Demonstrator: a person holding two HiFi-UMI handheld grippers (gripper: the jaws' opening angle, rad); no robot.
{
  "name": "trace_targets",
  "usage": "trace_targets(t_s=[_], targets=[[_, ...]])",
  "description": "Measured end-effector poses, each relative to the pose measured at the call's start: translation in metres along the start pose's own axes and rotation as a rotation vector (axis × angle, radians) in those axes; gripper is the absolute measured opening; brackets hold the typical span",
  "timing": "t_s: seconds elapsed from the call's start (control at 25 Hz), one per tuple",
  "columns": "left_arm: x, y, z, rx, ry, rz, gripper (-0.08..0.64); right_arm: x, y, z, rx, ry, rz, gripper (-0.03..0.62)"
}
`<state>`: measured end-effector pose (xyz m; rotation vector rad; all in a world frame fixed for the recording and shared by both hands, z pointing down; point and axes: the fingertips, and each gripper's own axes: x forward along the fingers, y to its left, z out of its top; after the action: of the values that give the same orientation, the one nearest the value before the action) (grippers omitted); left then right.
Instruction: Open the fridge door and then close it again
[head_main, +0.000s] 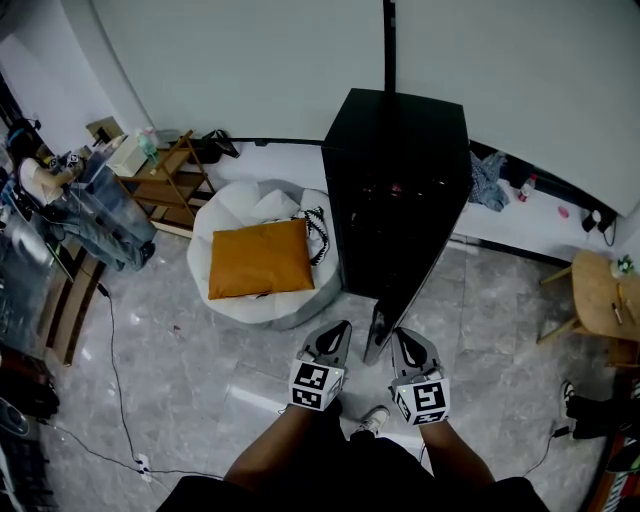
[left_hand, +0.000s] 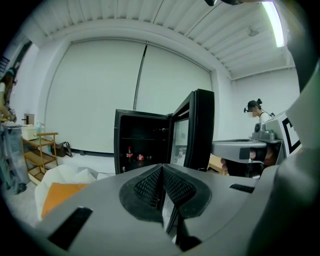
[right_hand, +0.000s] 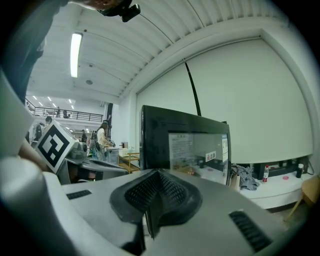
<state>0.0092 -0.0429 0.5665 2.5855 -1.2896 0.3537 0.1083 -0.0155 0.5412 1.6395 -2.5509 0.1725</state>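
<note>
The black fridge (head_main: 400, 170) stands in the middle of the room with its door (head_main: 378, 335) swung open toward me, edge-on in the head view. My left gripper (head_main: 337, 338) is just left of the door's free edge and my right gripper (head_main: 401, 342) just right of it. Both have their pads pressed together with nothing between them. The left gripper view looks into the open fridge (left_hand: 142, 142), where small bottles (left_hand: 130, 154) stand on a shelf, with the door (left_hand: 195, 131) to the right. The right gripper view faces the door's glass panel (right_hand: 197, 147).
A white beanbag (head_main: 235, 215) with an orange cushion (head_main: 260, 258) lies left of the fridge. A wooden shelf (head_main: 165, 185) stands further left, a wooden table (head_main: 600, 295) at the right. Cables (head_main: 110, 350) run over the grey floor. A low ledge with clothes (head_main: 490, 185) lies behind.
</note>
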Motion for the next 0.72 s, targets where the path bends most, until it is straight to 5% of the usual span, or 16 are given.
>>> trace_targets(t_s=[0.72], targets=[[-0.009, 0.044, 0.009, -0.002, 0.023, 0.058, 0.021, 0.02, 0.011, 0.001, -0.063, 0.036, -0.013, 0.017]])
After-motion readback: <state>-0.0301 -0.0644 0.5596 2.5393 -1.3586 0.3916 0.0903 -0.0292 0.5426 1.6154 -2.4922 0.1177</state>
